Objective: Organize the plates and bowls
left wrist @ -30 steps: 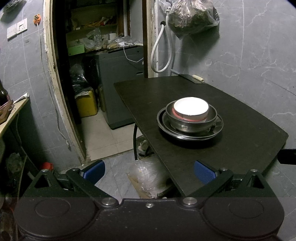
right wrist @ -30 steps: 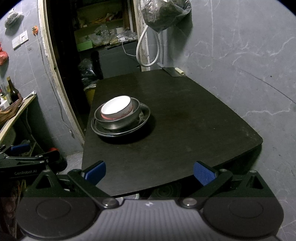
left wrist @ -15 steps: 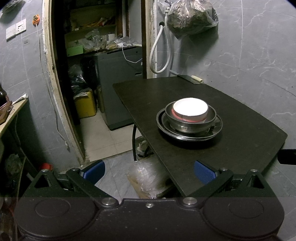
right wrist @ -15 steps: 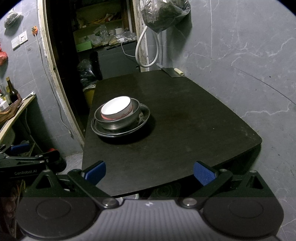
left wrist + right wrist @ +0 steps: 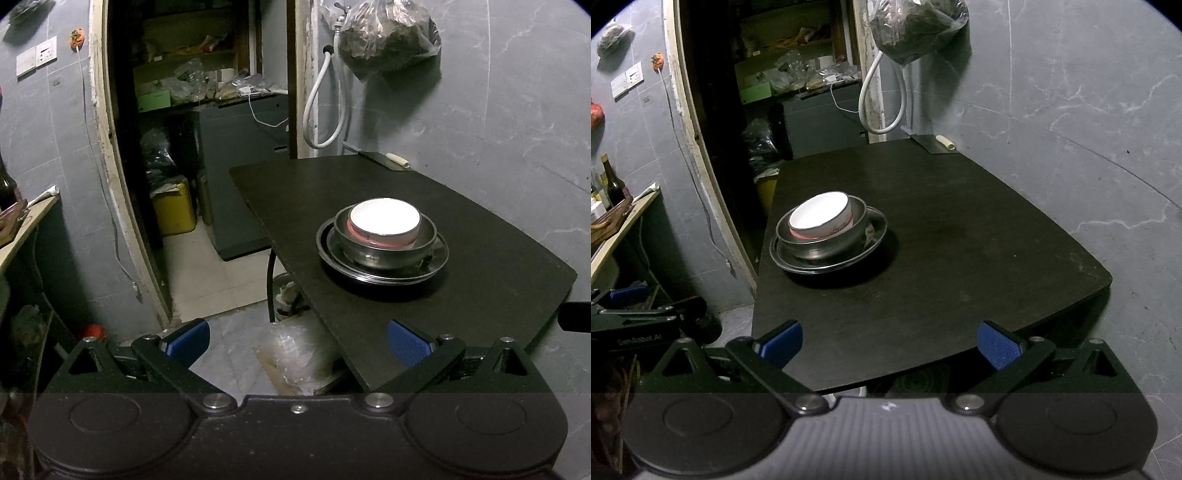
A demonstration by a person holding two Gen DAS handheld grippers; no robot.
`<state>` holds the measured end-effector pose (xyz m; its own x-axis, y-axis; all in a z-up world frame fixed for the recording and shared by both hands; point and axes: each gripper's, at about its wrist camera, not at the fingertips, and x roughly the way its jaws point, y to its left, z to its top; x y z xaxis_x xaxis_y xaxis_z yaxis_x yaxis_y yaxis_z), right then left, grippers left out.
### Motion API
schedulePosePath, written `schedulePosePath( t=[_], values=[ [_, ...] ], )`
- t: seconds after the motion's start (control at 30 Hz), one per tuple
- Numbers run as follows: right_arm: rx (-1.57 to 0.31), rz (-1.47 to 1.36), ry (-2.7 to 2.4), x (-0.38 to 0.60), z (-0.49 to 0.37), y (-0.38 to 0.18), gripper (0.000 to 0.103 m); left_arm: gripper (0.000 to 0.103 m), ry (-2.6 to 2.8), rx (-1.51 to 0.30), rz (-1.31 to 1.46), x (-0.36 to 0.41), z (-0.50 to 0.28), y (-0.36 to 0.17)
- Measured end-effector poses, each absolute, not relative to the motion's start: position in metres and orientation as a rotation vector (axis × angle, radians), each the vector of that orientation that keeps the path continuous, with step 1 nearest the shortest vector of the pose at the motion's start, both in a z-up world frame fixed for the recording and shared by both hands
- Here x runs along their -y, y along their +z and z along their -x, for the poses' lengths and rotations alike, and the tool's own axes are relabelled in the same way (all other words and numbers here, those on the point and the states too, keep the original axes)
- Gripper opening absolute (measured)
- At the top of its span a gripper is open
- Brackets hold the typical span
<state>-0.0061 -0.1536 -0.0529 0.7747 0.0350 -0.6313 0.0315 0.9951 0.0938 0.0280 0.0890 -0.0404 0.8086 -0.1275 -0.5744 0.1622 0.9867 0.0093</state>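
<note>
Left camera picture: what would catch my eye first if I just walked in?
A bright white bowl nested in a steel bowl on stacked plates, alone on the dark table. Above, a bulging bag hangs on the wall beside a white hose. Both grippers, left and right, hang open short of the stack.

White bowl [image 5: 385, 220], red-banded, upright, nested in steel bowl [image 5: 384, 246]; steel bowl upright on steel plate [image 5: 382, 271], possibly two plates stacked. Stack stands on black table [image 5: 480, 258], near its left edge.
</note>
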Motion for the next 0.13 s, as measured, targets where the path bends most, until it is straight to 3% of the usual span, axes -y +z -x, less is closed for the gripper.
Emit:
schedulePosePath(
  t=[0.13],
  values=[
    [-0.686,-0.101,0.002,0.154,0.0054,-0.0534,0.103,0.102,-0.154,-0.61,-0.059,-0.0887,-0.0284,-0.0409]
  ],
)
